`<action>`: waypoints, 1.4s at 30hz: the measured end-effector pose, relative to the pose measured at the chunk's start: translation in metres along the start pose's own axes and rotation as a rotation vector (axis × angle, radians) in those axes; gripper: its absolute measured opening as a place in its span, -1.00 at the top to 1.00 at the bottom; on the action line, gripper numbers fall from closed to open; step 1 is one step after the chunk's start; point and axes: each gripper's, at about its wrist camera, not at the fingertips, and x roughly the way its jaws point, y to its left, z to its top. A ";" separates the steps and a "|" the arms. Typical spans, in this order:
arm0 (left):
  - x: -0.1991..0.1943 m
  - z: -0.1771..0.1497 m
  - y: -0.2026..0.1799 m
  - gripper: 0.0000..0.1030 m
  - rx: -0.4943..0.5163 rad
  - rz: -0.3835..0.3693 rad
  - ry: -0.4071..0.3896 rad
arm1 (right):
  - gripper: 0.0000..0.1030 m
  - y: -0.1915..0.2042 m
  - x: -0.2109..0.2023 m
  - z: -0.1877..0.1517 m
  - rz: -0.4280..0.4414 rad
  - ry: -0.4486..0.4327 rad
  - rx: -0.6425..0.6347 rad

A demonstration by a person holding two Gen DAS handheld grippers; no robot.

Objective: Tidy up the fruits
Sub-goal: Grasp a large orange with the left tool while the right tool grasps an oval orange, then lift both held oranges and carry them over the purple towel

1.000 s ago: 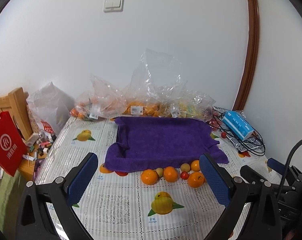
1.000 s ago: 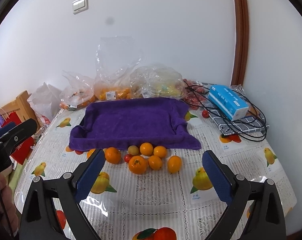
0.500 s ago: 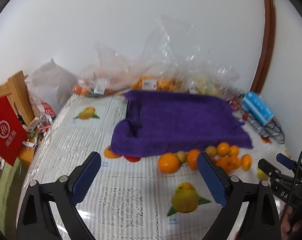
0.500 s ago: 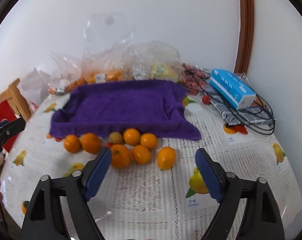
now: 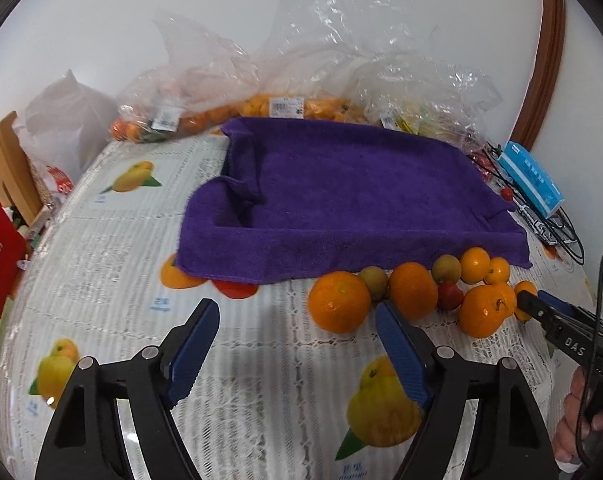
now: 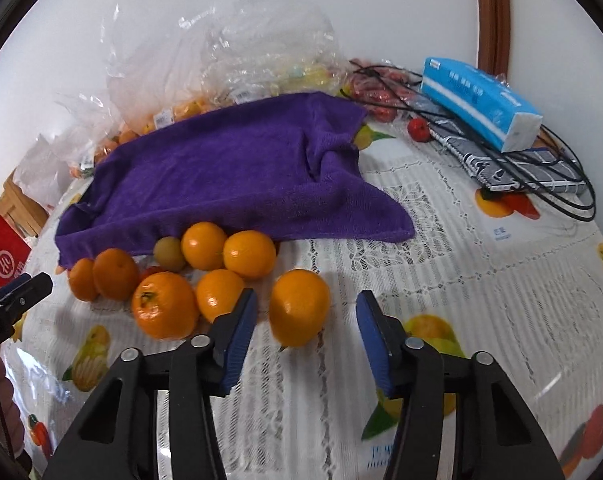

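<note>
In your left wrist view, the left gripper (image 5: 295, 346) is spread wide and empty, short of the large orange (image 5: 339, 302) by the purple towel (image 5: 353, 200). In your right wrist view, the right gripper (image 6: 304, 330) gapes around the nearest orange (image 6: 299, 307) without contact; I judge you should close next.

Under the purple towel (image 5: 353, 200), tray rim fully covered, material impossible to tell. Behind it, plastic bags (image 5: 301, 80) blurring their fruit into orange smears. Right gripper (image 5: 541, 312) cut off by the frame edge in the left view, jaws unreadable there.
</note>
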 end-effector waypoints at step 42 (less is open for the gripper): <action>0.025 -0.014 -0.012 0.22 0.063 -0.107 0.046 | 0.38 0.015 -0.007 -0.028 -0.075 0.004 -0.048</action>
